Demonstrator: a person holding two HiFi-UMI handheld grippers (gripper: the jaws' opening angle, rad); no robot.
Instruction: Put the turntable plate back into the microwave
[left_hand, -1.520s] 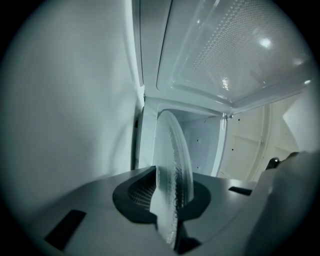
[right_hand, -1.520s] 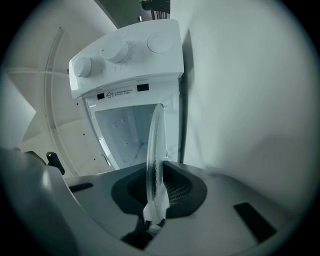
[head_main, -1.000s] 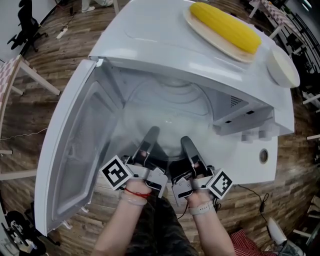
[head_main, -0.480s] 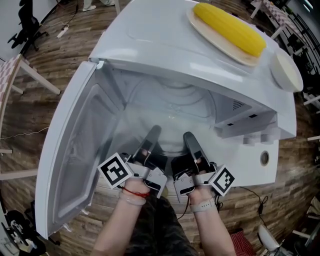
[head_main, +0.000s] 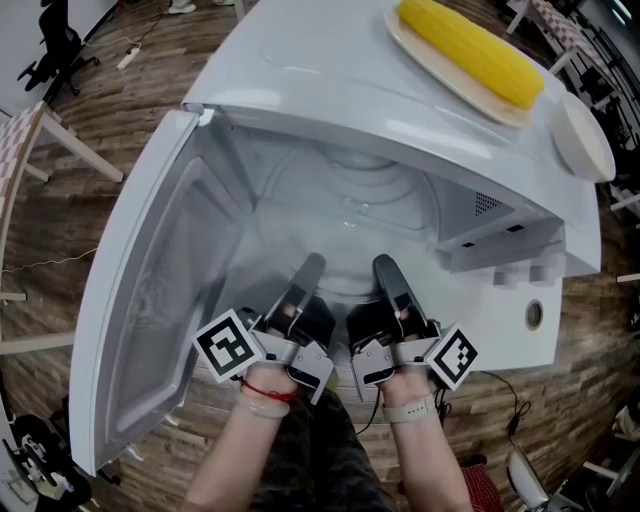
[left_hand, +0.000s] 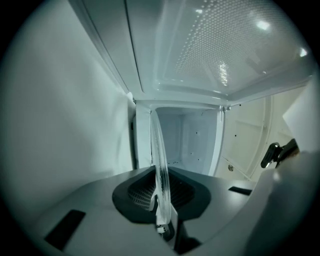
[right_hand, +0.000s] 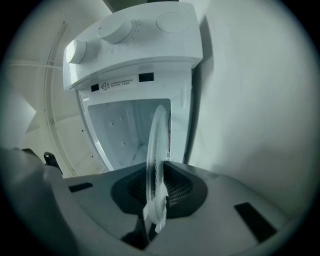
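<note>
The clear glass turntable plate (head_main: 345, 215) sits partway inside the open cavity of the white microwave (head_main: 330, 80), its near rim towards the person. Whether it rests on the cavity floor cannot be told. The left tongs (head_main: 310, 264) and right tongs (head_main: 387, 266) each pinch that near rim side by side; both gripper views show the glass edge clamped between the dark pads (left_hand: 145, 192) (right_hand: 175, 192). The door (head_main: 150, 300) hangs wide at the left. On the microwave's top lie a corn cob (head_main: 470, 50) on a tray (head_main: 402, 42) and a white dish (head_main: 583, 135). Two knobs (right_hand: 116, 31) show beside the opening. A wooden floor (head_main: 60, 220) lies around.
</note>
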